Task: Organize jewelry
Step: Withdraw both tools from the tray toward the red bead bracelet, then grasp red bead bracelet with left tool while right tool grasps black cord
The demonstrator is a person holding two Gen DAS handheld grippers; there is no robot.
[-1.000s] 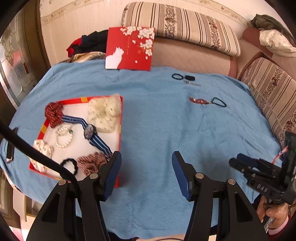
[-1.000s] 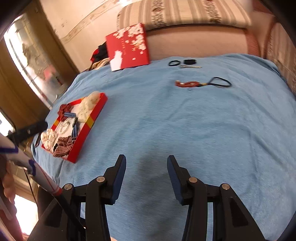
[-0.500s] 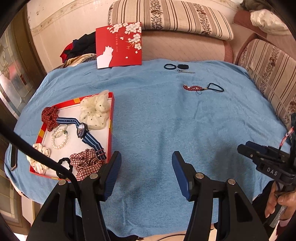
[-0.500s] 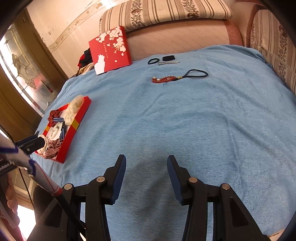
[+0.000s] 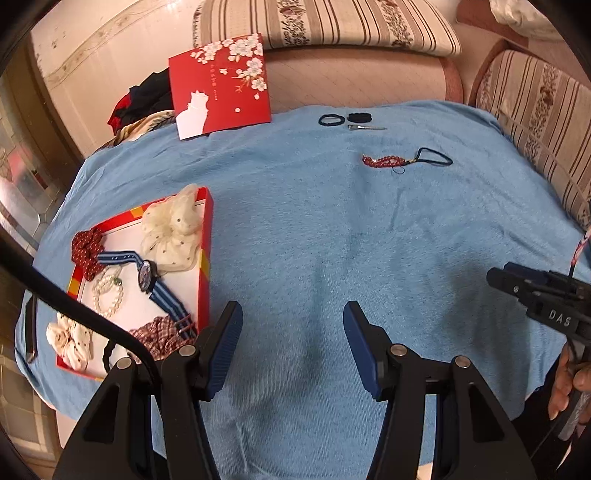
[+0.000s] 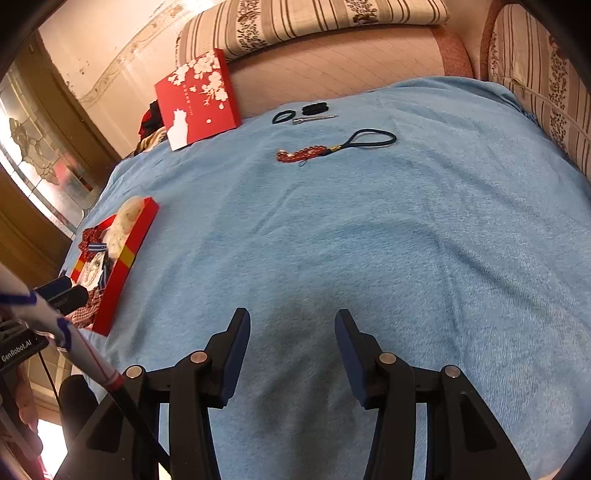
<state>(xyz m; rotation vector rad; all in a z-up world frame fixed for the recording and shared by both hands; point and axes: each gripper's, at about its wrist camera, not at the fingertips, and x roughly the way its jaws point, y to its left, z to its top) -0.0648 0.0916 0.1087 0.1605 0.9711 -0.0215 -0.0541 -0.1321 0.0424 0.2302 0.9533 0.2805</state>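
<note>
A red tray [image 5: 205, 258] on the blue cloth holds a cream scrunchie [image 5: 171, 230], a red scrunchie [image 5: 86, 251], a striped watch [image 5: 147, 275], a pearl bracelet [image 5: 109, 293] and other hair ties. It also shows at the left of the right wrist view [image 6: 123, 258]. A red bead charm on a black loop [image 5: 402, 160] [image 6: 328, 147], a black hair tie [image 5: 331, 119] [image 6: 283, 117], a black clip [image 5: 359, 117] [image 6: 314, 108] and a metal hairpin [image 5: 365, 127] [image 6: 314, 119] lie far back. My left gripper [image 5: 292, 334] and right gripper [image 6: 292, 341] are open and empty above the near cloth.
A red box lid with white blossoms [image 5: 219, 86] [image 6: 199, 99] leans at the table's back against a striped sofa [image 5: 325, 22]. A dark object [image 5: 31, 328] lies left of the tray. The other gripper's body shows at the right edge [image 5: 543, 299].
Both grippers have drawn back and turned slightly, so the table sits more central in view. Both stay open and empty. No object has moved.
</note>
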